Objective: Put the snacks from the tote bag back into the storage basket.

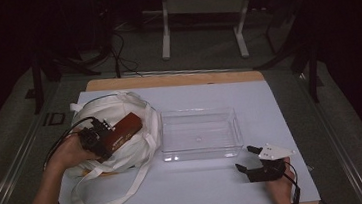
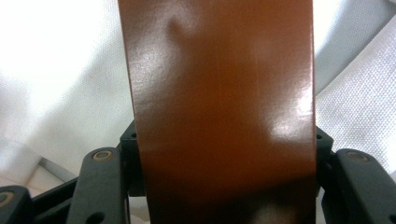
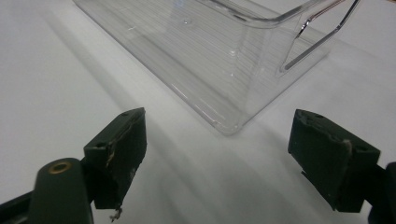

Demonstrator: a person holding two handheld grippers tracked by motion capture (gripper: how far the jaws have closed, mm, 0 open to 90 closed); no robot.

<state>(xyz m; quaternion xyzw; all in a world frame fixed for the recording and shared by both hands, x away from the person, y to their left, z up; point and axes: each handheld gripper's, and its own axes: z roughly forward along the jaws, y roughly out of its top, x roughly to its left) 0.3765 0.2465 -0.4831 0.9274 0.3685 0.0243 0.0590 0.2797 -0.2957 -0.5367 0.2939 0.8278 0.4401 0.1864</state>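
Note:
A glossy red-brown box (image 1: 127,126) lies slanted over a white cloth tote bag (image 1: 100,108) at the left of the table. My left gripper (image 1: 111,139) is shut on the box's near end. In the left gripper view the box (image 2: 219,107) stands between the black pads (image 2: 130,158), which press on both its sides, with white bag cloth (image 2: 56,70) behind it. A clear plastic tray (image 1: 200,136) sits in the middle with nothing in it. My right gripper (image 1: 243,157) rests open near the tray's near right corner. In its own view the right gripper (image 3: 224,149) has nothing between its jaws, and the tray's corner (image 3: 224,126) lies just ahead.
A white sheet (image 1: 202,185) covers the wooden table. The bag's long straps (image 1: 103,202) loop toward the front edge. A white metal frame (image 1: 200,4) and cables (image 1: 119,57) are on the floor behind the table.

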